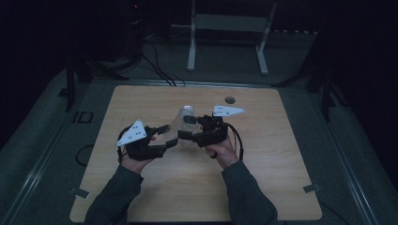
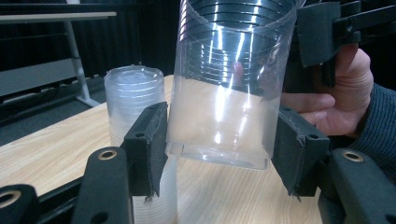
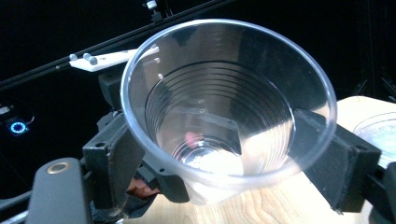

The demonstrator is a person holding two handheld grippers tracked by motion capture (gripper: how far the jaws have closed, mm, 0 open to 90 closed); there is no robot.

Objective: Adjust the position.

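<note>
Left gripper clamps clear cup; cup rim cut off.

Crowded at the middle of the table: left gripper and right gripper meet nose to nose around one clear cup, jaws pressed on its sides, no gap to slip between. Just beside, on the far side of the left gripper, stands a stack of cups upright on the wood, blocking that way. Open wood to the left, to the right and along the near edge beside the sleeves. Farther off, a small round hole in the tabletop; beyond the far edge, a white frame and cables on the floor.
</note>
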